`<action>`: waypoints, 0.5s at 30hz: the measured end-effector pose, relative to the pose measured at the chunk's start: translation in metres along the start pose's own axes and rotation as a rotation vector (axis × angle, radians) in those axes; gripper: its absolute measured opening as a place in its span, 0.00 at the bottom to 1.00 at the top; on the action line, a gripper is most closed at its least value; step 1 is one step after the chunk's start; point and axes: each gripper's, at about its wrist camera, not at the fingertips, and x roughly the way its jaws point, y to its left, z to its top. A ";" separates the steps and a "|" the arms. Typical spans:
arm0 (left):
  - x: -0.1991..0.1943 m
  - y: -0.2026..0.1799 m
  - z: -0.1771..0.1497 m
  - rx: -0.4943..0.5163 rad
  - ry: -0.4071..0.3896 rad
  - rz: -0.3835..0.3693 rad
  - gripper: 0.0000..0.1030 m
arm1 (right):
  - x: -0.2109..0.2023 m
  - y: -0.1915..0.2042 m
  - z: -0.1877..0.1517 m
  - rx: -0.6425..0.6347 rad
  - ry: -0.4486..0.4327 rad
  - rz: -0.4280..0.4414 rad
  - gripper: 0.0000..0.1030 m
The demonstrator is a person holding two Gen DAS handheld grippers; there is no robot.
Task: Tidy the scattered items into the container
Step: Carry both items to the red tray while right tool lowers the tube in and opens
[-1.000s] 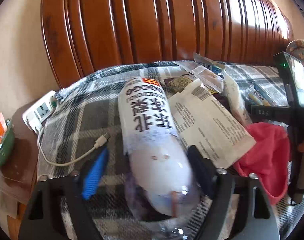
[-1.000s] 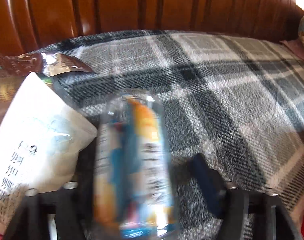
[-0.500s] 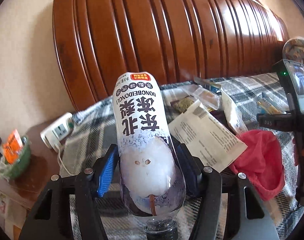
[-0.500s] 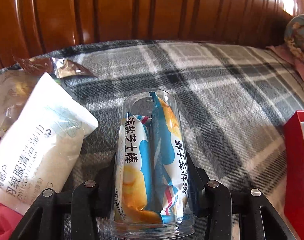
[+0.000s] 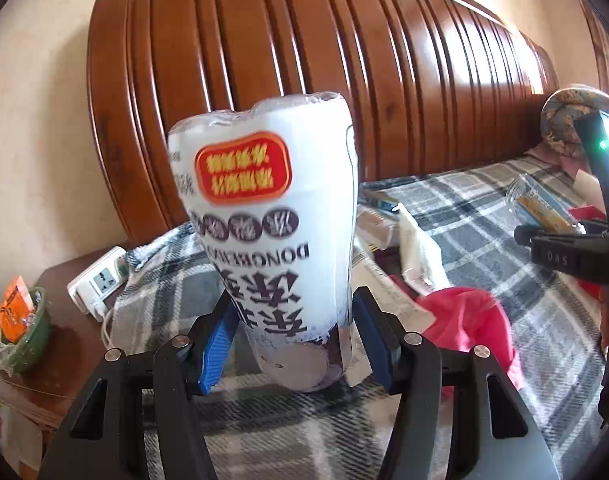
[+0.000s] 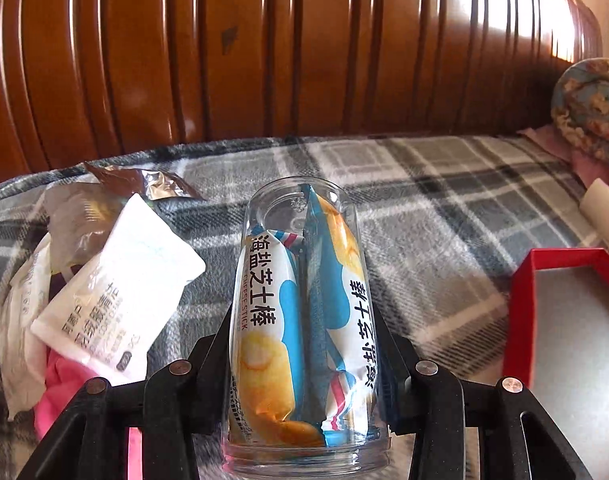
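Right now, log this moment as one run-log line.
left gripper: closing on white bottle | right gripper: shut on clear jar | red box: open, right

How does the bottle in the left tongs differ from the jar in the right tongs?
The white drink bottle is opaque with an upside-down printed label; the clear jar is see-through, showing two cheese stick packets inside. The bottle looks taller and tapers; the jar is straight-sided. Both are gripped near their lower ends, off the plaid blanket.
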 end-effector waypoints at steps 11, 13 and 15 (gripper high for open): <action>-0.029 -0.077 0.026 0.147 -0.076 -0.123 0.59 | -0.048 -0.055 -0.016 -0.001 -0.073 -0.053 0.49; -0.033 -0.092 0.031 0.180 -0.090 -0.138 0.59 | -0.054 -0.070 -0.016 0.027 -0.084 -0.060 0.49; -0.037 -0.107 0.036 0.208 -0.103 -0.151 0.59 | -0.055 -0.083 -0.016 0.036 -0.079 -0.067 0.49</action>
